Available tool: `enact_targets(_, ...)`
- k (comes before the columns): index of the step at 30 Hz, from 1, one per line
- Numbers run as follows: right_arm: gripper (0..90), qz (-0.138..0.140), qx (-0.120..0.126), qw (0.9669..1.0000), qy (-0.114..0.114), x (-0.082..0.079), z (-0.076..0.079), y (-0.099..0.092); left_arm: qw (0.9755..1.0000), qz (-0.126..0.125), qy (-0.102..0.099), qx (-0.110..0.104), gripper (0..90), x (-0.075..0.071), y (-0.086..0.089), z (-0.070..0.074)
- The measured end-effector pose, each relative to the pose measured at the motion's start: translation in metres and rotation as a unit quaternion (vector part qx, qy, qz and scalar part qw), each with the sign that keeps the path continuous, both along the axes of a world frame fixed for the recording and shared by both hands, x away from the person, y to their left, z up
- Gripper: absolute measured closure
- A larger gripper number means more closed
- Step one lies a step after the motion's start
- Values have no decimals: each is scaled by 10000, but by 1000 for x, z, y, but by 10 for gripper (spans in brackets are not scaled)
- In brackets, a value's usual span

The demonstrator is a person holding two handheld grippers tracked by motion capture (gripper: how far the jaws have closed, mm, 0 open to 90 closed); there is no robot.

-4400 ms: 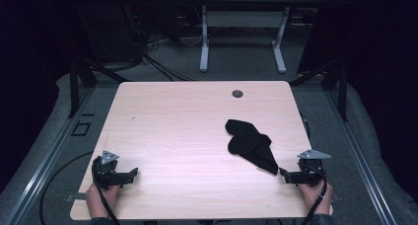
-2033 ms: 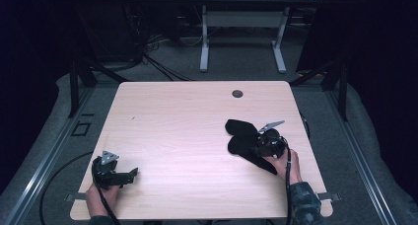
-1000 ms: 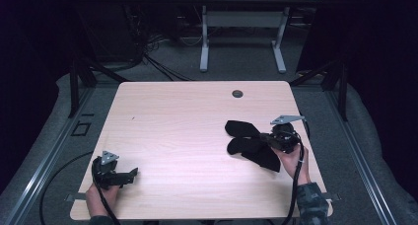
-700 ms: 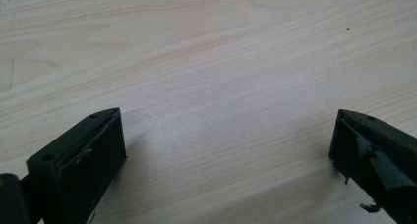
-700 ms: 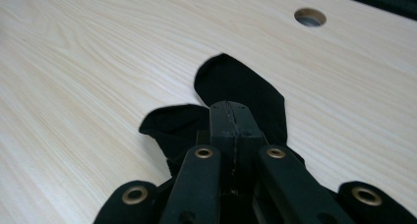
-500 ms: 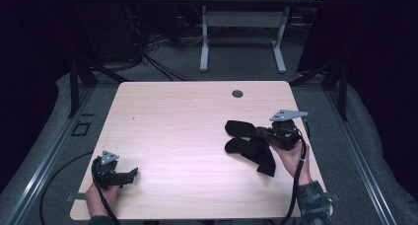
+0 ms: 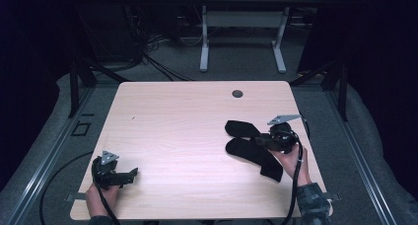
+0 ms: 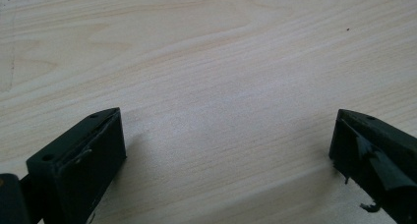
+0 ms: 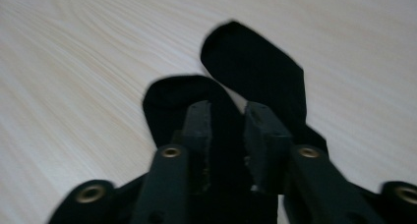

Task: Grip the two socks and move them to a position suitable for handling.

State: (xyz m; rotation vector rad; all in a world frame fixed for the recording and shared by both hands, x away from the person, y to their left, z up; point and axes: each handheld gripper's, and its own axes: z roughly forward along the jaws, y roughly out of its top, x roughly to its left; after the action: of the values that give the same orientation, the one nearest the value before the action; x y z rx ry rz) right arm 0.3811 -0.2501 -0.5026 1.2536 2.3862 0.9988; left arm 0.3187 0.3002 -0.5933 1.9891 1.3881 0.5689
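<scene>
Two black socks lie on the right part of the wooden table (image 7: 187, 126), one farther back (image 7: 240, 128) and one nearer (image 7: 256, 157), side by side and touching at their right ends. My right gripper (image 7: 260, 141) lies over those ends, pointing left. In the right gripper view its jaws (image 9: 227, 113) have just been opening; a narrow gap shows between them, with dark fabric of the near sock (image 9: 169, 101) in it and the far sock (image 9: 260, 79) beyond. My left gripper (image 7: 131, 174) rests at the front left, wide open (image 8: 228, 121) over bare wood.
A small round grommet (image 7: 237, 93) sits near the table's back edge. Behind the table stand the white legs of another desk (image 7: 204, 42), with cables on the grey floor. Metal rails run along both sides of the table.
My right gripper came from the front right corner to the black heap and drew it toward the right edge; it now lies as two spread socks. The left gripper has not moved.
</scene>
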Motion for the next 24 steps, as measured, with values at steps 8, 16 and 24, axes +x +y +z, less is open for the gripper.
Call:
enact_targets(8, 337, -91, -392, 9965, 732, 10, -46, -5, 10000, -8, 2, 10, 2, 0, 0, 0)
enact_targets(16, 658, -214, -420, 9945, 931, 11, -56, -8, 10000, -7, 2, 10, 2, 0, 0, 0)
enact_targets(24, 862, -193, -432, 9967, 655, 4, -47, -5, 10000, 0, 0, 1, 2, 0, 0, 0)
